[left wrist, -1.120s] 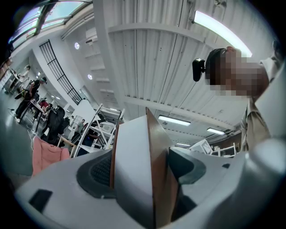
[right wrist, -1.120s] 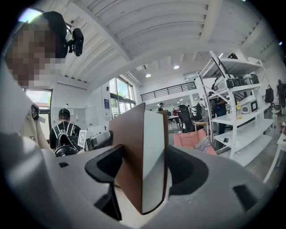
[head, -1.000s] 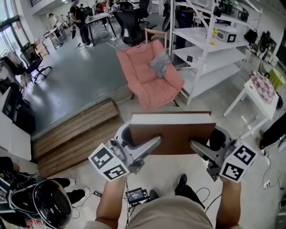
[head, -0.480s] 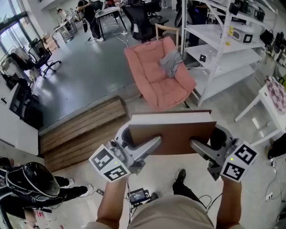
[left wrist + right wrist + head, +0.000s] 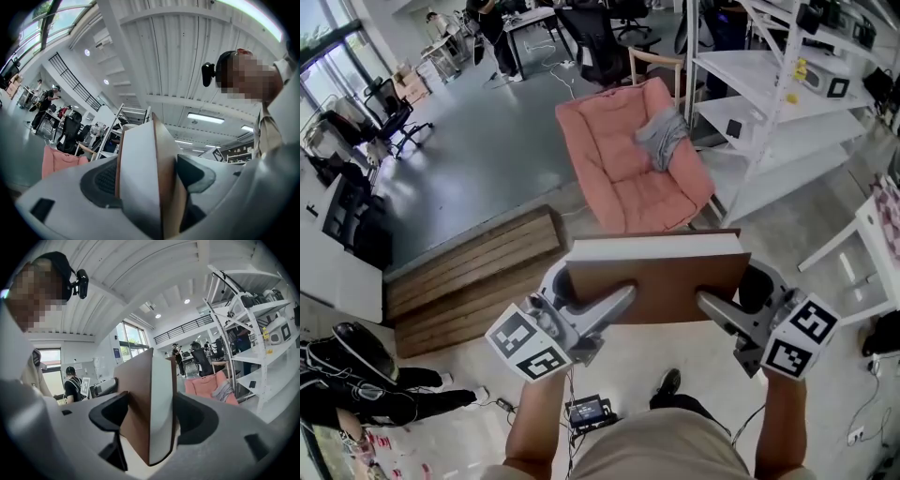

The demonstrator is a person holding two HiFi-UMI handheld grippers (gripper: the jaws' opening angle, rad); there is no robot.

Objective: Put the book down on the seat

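Book (image 5: 656,281) carried flat btw both grippers, well short of the armchair (image 5: 637,183).
Head view: left gripper (image 5: 577,305) & right gripper (image 5: 741,305) each clamped one side edge; grey cloth (image 5: 664,133) lay on the chair's back cushion. Left gripper view: jaws pressed both covers. Right gripper view: same. Risk, imo: one side letting go early would swing & drop the book; landing on the cloth could tip it off.
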